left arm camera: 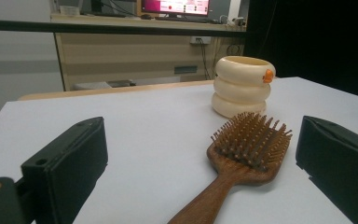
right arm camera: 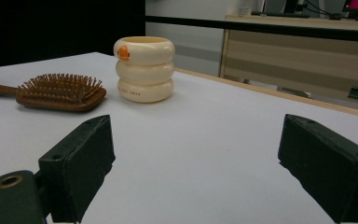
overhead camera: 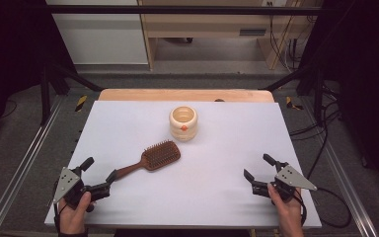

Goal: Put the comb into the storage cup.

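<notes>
I have the left gripper [overhead camera: 98, 173] low at the near left corner of the white table [overhead camera: 217, 197], jaws spread wide, nothing pinched. The brown wooden paddle hairbrush [overhead camera: 153, 159] lies bristles up on the table, just in front of that gripper, its handle end pointing at me and running in between the open jaws. In the left gripper view the handle [left arm camera: 205, 200] sits in the gap between the two black jaws, closer to the right one; I can't tell whether either jaw touches it. The brush head angles away toward the table middle.

Beyond the brush head stands the cream three-ringed cup with a small orange duck bill [overhead camera: 183, 123], upright, near the brush but apart from it, toward the far half of the table. In the right gripper view the cup [right arm camera: 144, 70] is just right of the brush head [right arm camera: 60, 92].

My right gripper [overhead camera: 258, 172] sits at the near right side, jaws also spread, holding nothing, bare table between them, well apart from brush and cup.
</notes>
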`<state>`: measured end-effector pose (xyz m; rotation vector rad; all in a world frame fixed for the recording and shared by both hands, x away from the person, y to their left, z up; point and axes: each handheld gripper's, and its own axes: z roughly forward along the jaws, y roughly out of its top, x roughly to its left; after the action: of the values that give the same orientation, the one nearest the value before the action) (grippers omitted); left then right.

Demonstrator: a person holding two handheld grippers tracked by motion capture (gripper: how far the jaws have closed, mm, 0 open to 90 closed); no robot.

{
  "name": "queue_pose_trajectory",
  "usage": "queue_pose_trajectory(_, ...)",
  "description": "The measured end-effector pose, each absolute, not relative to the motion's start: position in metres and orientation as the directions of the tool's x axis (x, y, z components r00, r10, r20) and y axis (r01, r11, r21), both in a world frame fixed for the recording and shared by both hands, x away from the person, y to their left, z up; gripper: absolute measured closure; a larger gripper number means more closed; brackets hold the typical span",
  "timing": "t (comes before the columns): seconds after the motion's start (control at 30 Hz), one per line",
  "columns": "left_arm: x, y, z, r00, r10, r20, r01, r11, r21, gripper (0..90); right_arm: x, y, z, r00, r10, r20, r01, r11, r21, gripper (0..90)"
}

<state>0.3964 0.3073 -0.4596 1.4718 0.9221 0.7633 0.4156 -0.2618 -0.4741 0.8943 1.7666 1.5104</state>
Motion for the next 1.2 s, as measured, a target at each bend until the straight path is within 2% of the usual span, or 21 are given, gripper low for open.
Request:
queue_pose_trajectory(0.2, 0.397, 0.305, -0.46, 0.437, 0.899, -0.024, 0.142, -0.042, 0.989, 2.4, 0.414, -0.261, -0.474, -0.564, 0.825, -0.036, 0.096, 0.11, 0.989, 10.3)
queue_pose_trajectory(0.77, 0.396, 0.297, -0.457, 0.451, 0.892, -0.02, 0.161, -0.059, 0.985, 7.6, 0.412, -0.259, -0.476, -0.544, 0.838, -0.036, 0.107, 0.112, 0.988, 10.4)
queue_pose_trajectory(1.0, 0.396, 0.297, -0.457, 0.447, 0.894, -0.028, 0.168, -0.053, 0.984, 4.1, 0.412, -0.258, -0.477, -0.547, 0.836, -0.036, 0.114, 0.117, 0.987, 10.4)
queue_pose_trajectory(1.2, 0.395, 0.293, -0.457, 0.459, 0.888, -0.025, 0.174, -0.062, 0.983, 6.2, 0.412, -0.258, -0.477, -0.547, 0.837, -0.035, 0.113, 0.115, 0.987, 10.3)
